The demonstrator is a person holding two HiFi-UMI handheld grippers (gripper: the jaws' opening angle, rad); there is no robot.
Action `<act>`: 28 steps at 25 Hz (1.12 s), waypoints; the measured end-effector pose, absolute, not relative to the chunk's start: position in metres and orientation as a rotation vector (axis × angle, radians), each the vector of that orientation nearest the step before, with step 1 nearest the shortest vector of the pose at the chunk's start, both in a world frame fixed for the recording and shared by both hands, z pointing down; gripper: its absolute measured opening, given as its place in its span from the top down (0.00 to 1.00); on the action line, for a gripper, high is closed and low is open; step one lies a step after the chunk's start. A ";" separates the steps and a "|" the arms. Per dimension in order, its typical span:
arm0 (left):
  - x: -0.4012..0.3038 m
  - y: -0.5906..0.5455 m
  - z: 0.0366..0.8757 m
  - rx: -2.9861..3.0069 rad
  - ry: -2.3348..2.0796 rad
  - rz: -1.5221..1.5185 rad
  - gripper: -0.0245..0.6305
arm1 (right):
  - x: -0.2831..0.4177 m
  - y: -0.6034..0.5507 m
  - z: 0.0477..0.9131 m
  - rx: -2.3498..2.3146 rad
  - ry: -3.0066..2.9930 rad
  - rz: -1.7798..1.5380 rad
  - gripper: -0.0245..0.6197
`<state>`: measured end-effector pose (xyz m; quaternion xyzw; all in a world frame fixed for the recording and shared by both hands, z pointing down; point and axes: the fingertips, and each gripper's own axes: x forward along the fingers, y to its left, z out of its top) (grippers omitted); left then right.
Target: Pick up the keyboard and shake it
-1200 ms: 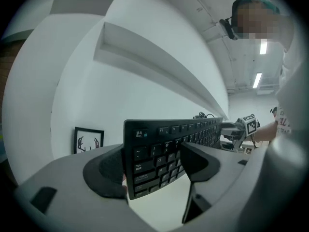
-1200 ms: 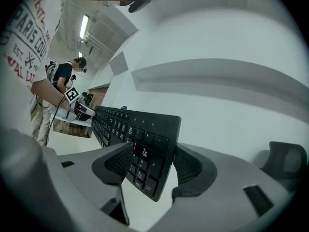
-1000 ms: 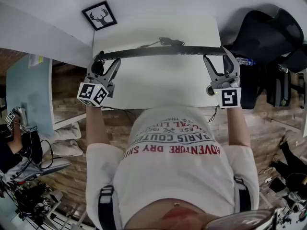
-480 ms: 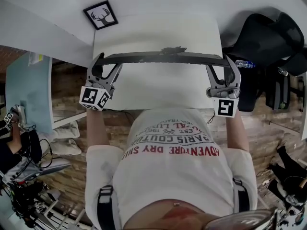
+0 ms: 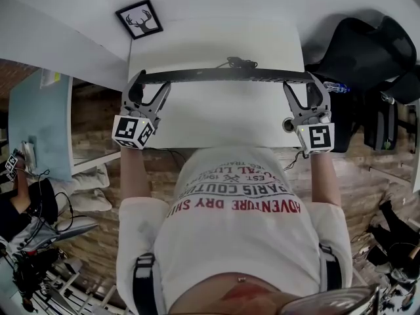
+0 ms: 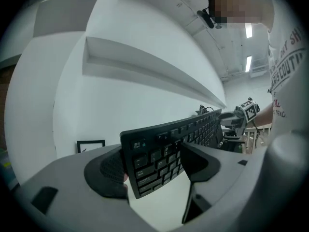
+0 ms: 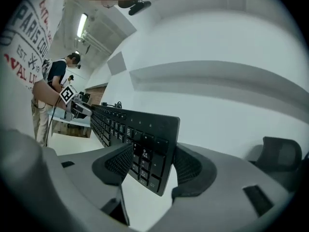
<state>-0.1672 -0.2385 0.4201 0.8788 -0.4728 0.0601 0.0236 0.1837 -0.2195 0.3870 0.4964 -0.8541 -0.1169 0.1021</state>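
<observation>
A long black keyboard [image 5: 223,75] hangs in the air above the white desk [image 5: 216,120], seen edge-on in the head view. My left gripper [image 5: 139,84] is shut on its left end [image 6: 152,163], keys facing the camera. At the other end my right gripper [image 5: 308,84] is shut on the number-pad side [image 7: 149,158]. The keyboard's cable [image 5: 239,62] bunches at the far edge, near the middle. Each gripper view shows the other gripper far down the keyboard.
A framed deer picture [image 5: 139,20] leans on the wall beyond the desk's left corner. A black office chair [image 5: 364,44] stands to the right of the desk. A light blue table [image 5: 39,126] lies to the left. Another person stands in the background [image 7: 58,76].
The keyboard dropped toward me half a second ago and has now risen back away, both grippers moving with it. The grip at both ends is unchanged.
</observation>
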 end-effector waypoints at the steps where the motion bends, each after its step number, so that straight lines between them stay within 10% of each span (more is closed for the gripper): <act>1: -0.166 -0.237 0.422 2.713 -1.465 0.210 0.44 | 0.188 -0.220 0.396 1.455 -2.514 -0.275 0.54; 28: -0.159 -0.209 0.473 2.532 -1.369 0.546 0.44 | 0.194 -0.201 0.500 1.313 -2.422 0.443 0.54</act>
